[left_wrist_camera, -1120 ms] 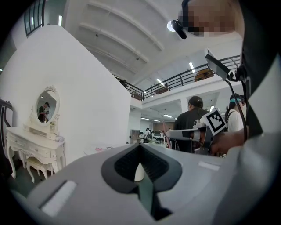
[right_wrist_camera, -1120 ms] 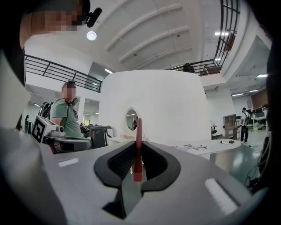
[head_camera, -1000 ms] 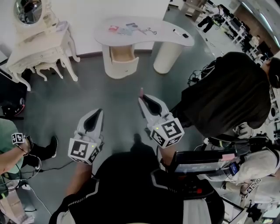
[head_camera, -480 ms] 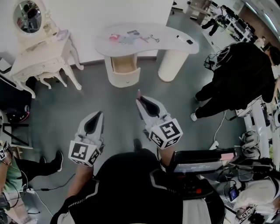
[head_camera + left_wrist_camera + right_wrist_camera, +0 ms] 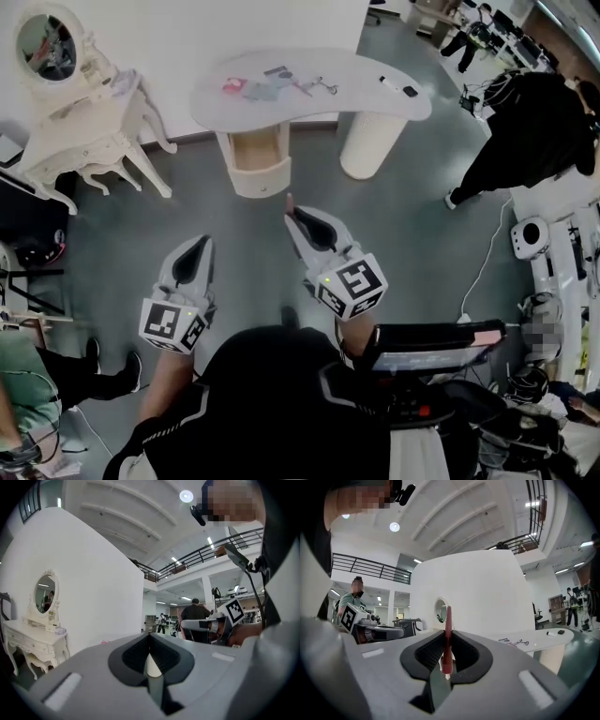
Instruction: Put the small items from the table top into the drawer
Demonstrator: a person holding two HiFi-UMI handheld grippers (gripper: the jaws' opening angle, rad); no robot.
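Vanity dresser (image 5: pixel 89 141) with oval mirror: upper left of head view.

Left gripper (image 5: pixel 199 246): lower left of centre, over grey floor. Jaws closed together, nothing between them.

Open drawer (image 5: pixel 256 155): top centre, under the curved white table (image 5: pixel 356 70). Small items (image 5: pixel 272 84) lie scattered on the tabletop above the drawer. Two more pieces (image 5: pixel 398 86) lie near its right end.

Right gripper (image 5: pixel 300 220): just right of centre, well apart from the table. Jaws clamped on a thin dark-red stick (image 5: pixel 448 639), which stands out past the jaw tips.

Person in black (image 5: pixel 534 122): upper right.
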